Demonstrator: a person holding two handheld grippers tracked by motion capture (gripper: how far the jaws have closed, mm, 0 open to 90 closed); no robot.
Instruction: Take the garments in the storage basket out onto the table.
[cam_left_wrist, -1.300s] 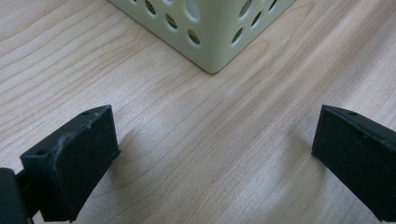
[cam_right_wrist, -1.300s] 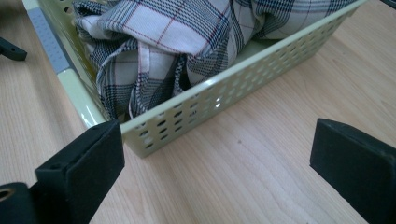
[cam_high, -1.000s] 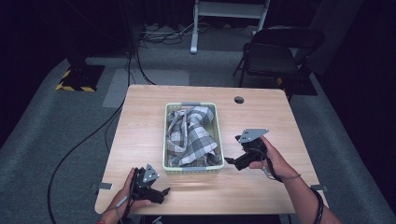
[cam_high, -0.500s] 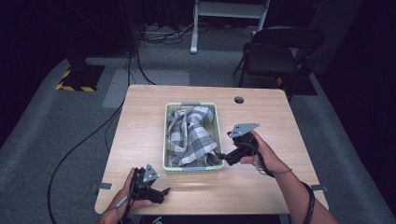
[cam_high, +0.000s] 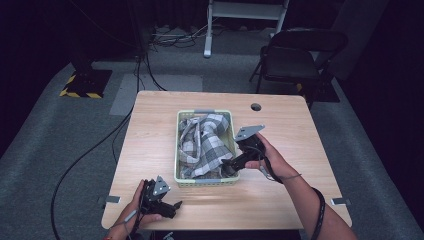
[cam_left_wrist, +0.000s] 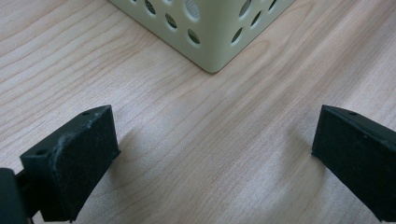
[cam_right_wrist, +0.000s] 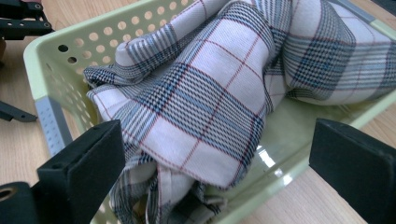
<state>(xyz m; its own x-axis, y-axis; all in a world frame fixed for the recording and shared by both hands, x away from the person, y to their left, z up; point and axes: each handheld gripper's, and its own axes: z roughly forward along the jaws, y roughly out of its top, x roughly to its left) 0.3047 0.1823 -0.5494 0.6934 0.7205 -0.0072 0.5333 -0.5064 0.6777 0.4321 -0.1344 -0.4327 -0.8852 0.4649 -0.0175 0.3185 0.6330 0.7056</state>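
Pale-green perforated plastic basket (cam_high: 205, 181) at frame centre holds crumpled plaid cloth (cam_high: 202, 145). Right gripper (cam_high: 231, 165), jaws wide, at its lower-right rim. Left gripper (cam_high: 175, 206), jaws wide, lower left on wooden table (cam_high: 150, 135).

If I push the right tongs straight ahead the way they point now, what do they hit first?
Most likely the checked cloth piled in the green basket: the right tongs stand open, aimed over the basket's near rim at the cloth's folded edge. Depth is hard to judge.
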